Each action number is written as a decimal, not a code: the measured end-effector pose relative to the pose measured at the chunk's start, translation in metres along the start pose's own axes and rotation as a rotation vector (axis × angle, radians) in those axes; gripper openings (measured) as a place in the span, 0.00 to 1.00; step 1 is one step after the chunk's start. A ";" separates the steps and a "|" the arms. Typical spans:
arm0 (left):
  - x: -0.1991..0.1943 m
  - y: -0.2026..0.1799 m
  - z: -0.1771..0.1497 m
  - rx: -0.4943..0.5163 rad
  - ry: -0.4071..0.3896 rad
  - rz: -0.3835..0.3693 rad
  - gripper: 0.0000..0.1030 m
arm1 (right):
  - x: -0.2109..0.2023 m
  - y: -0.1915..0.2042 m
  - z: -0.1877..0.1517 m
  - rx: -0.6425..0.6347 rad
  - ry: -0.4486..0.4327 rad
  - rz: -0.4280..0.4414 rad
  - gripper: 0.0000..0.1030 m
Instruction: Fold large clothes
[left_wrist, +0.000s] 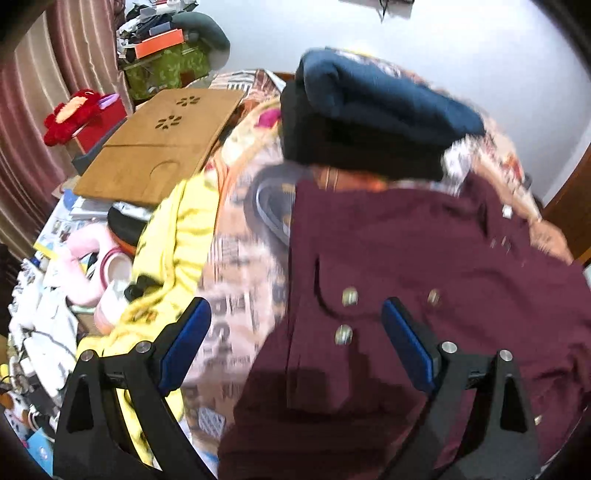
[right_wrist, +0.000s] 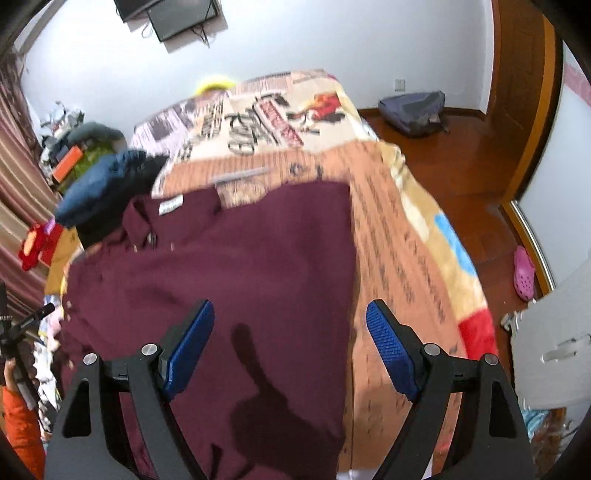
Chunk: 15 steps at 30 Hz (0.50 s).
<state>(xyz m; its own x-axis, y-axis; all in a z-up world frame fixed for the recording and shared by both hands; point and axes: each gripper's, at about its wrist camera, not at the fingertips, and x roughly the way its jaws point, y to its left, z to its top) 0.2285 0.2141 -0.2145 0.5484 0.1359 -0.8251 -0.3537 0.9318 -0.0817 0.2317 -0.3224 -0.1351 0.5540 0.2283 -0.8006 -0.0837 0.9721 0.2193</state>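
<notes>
A large maroon button-up garment lies spread flat on the patterned bedspread. It also shows in the right wrist view, collar and label at the far left. My left gripper is open and empty above the garment's left edge, near its metal buttons. My right gripper is open and empty above the garment's right edge; its shadow falls on the cloth.
A stack of folded dark blue and black clothes sits beyond the garment. A yellow cloth lies at the bed's left edge. A wooden lap table and clutter stand left. Wooden floor, a bag and a pink shoe are right.
</notes>
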 end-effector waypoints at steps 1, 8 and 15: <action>0.001 0.002 0.008 -0.004 -0.001 -0.017 0.91 | 0.000 -0.003 0.009 0.009 -0.008 0.015 0.80; 0.048 0.016 0.042 -0.024 0.101 -0.145 0.91 | 0.037 -0.018 0.041 0.036 0.063 0.052 0.80; 0.105 0.027 0.039 -0.105 0.196 -0.196 0.71 | 0.087 -0.039 0.050 0.086 0.206 0.089 0.80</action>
<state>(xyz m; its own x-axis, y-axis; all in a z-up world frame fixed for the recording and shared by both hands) 0.3058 0.2663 -0.2819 0.4607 -0.1202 -0.8794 -0.3377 0.8925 -0.2989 0.3243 -0.3431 -0.1852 0.3662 0.3275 -0.8710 -0.0492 0.9415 0.3333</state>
